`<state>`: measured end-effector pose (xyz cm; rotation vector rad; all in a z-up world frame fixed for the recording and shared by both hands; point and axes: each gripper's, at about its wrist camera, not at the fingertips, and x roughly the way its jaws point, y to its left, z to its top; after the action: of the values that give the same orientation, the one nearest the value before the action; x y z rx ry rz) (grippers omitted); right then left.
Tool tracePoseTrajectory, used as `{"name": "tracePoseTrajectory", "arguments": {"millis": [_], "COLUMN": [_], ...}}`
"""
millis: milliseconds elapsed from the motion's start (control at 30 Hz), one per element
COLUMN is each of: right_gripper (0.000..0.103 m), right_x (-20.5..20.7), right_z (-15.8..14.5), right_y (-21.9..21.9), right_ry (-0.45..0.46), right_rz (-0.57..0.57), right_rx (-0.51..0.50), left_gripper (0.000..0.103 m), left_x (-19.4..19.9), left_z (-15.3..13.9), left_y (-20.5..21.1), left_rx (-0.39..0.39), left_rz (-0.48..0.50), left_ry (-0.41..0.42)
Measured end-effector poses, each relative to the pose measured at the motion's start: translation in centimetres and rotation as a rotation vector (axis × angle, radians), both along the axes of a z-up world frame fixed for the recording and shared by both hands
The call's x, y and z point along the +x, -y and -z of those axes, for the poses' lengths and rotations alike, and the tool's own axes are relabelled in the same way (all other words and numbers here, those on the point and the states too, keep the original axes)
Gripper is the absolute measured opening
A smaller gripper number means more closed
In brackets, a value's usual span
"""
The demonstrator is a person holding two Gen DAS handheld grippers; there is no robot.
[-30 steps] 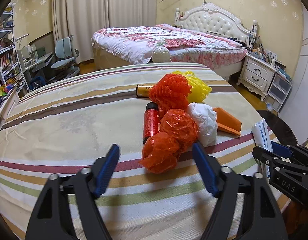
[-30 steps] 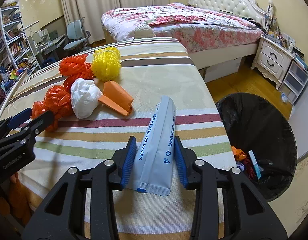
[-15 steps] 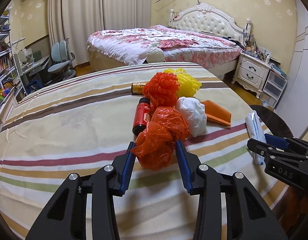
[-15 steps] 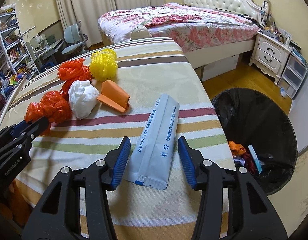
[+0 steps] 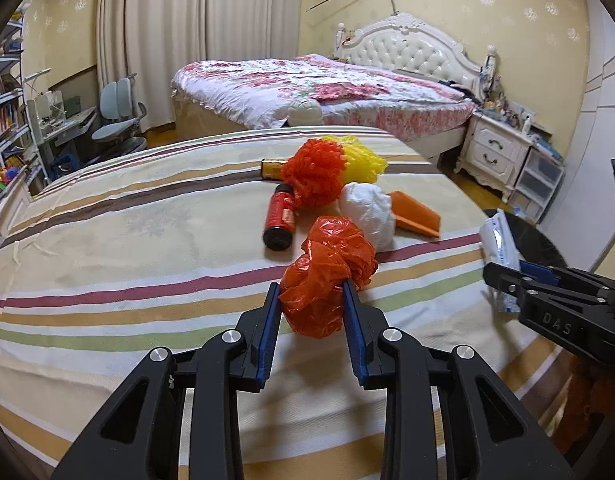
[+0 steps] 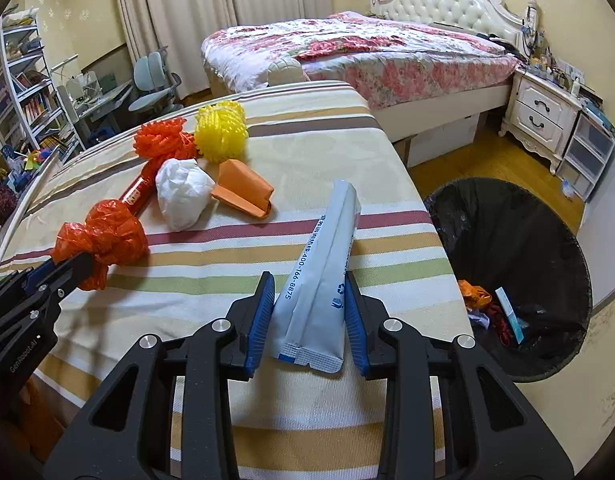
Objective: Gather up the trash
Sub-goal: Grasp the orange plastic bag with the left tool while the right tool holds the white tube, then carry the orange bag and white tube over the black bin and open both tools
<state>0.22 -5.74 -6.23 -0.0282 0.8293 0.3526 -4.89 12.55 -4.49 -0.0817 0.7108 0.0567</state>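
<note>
A crumpled orange plastic bag [image 5: 327, 264] lies on the striped tablecloth [image 5: 127, 240], its near end between the blue pads of my left gripper [image 5: 309, 292]. The jaws are closing and the pads press into the bag. The right wrist view shows the same bag [image 6: 107, 236] at the left. A long grey-white packet [image 6: 323, 264] lies near the table's right edge. My right gripper [image 6: 308, 284] straddles its near end, jaws closing, both pads touching its sides. To the right, on the floor, stands a black-lined trash bin [image 6: 507, 208] with some litter inside.
Behind the bag lie a white crumpled bag [image 5: 367, 208], an orange folded piece [image 5: 417, 216], a red bottle [image 5: 279, 220], an orange mesh ball [image 5: 315, 172], a yellow mesh ball [image 5: 361, 160] and a yellow can [image 5: 271, 168]. A bed and a nightstand stand beyond.
My left gripper moved up to the orange bag and its wide jaws closed onto it. The right jaws widened off the packet, then narrowed back against it.
</note>
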Motion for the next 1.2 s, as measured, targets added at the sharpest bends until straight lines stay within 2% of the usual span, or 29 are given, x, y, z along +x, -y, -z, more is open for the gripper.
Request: {"name": "tracePoseTrajectory", "arguments": {"millis": [100, 233, 300, 367, 533, 700, 767, 833, 1200], "right_gripper": [0.033, 0.033, 0.033, 0.033, 0.033, 0.033, 0.033, 0.033, 0.033], "right_x": [-0.2, -0.2, -0.3, -0.3, -0.3, -0.1, -0.1, 0.0, -0.1], "right_z": [-0.2, -0.3, -0.3, -0.2, 0.1, 0.2, 0.4, 0.5, -0.3], "right_y": [0.0, 0.0, 0.0, 0.0, 0.0, -0.1, 0.0, 0.0, 1.1], "right_ry": [0.008, 0.006, 0.005, 0.000, -0.007, -0.009, -0.012, -0.015, 0.011], "right_rz": [-0.003, -0.008, -0.010, -0.012, -0.014, -0.014, -0.016, -0.017, -0.007], "right_rx": [0.001, 0.000, -0.004, -0.001, -0.002, 0.000, 0.002, 0.004, 0.023], "left_gripper": [0.031, 0.032, 0.040, 0.061, 0.071, 0.069, 0.051, 0.044, 0.041], "left_x": [0.0, 0.1, 0.1, 0.1, 0.9, 2.4, 2.8, 3.0, 1.0], "left_z": [0.0, 0.3, 0.3, 0.1, 0.0, 0.8, 1.2, 1.7, -0.2], "left_y": [0.4, 0.3, 0.5, 0.6, 0.7, -0.1, -0.3, -0.4, 0.6], "left_rx": [0.021, 0.005, 0.019, 0.033, 0.039, -0.009, -0.022, -0.036, -0.044], "left_rz": [0.004, 0.025, 0.029, 0.024, 0.015, 0.009, 0.013, 0.022, 0.038], "left_ry": [0.004, -0.020, -0.022, -0.011, -0.008, -0.072, -0.103, -0.133, -0.045]}}
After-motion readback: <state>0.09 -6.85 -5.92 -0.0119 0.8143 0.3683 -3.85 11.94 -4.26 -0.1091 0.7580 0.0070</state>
